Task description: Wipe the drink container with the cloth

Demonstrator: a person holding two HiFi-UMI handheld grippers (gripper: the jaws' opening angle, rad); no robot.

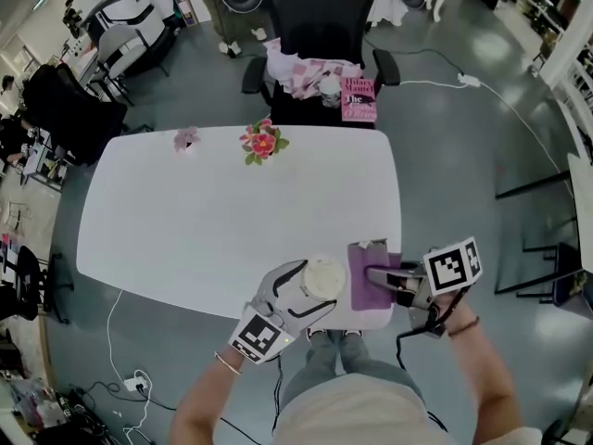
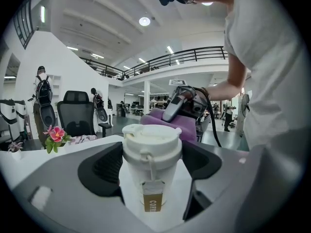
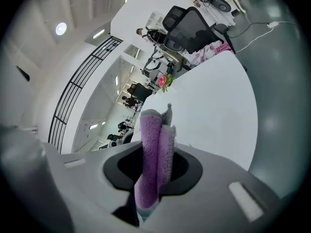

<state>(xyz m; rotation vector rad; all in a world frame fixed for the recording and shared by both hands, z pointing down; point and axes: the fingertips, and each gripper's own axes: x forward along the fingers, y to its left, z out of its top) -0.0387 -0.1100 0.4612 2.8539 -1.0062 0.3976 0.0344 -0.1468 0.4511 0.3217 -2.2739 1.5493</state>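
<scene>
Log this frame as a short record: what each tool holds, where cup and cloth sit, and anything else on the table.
Left tool: shut on the white lidded cup
Right tool: shut on the folded purple cloth
Cup position: near edge of the white table, in front of the person
Cloth position: just right of the cup; contact cannot be told
Other: pink flowers at the far edge

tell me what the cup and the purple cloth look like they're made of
The cup looks like matte white plastic: moulded lid ridges, smooth walls, though the body could be coated paper. The cloth looks like microfibre or terry: fuzzy purple pile, folding limply.
</scene>
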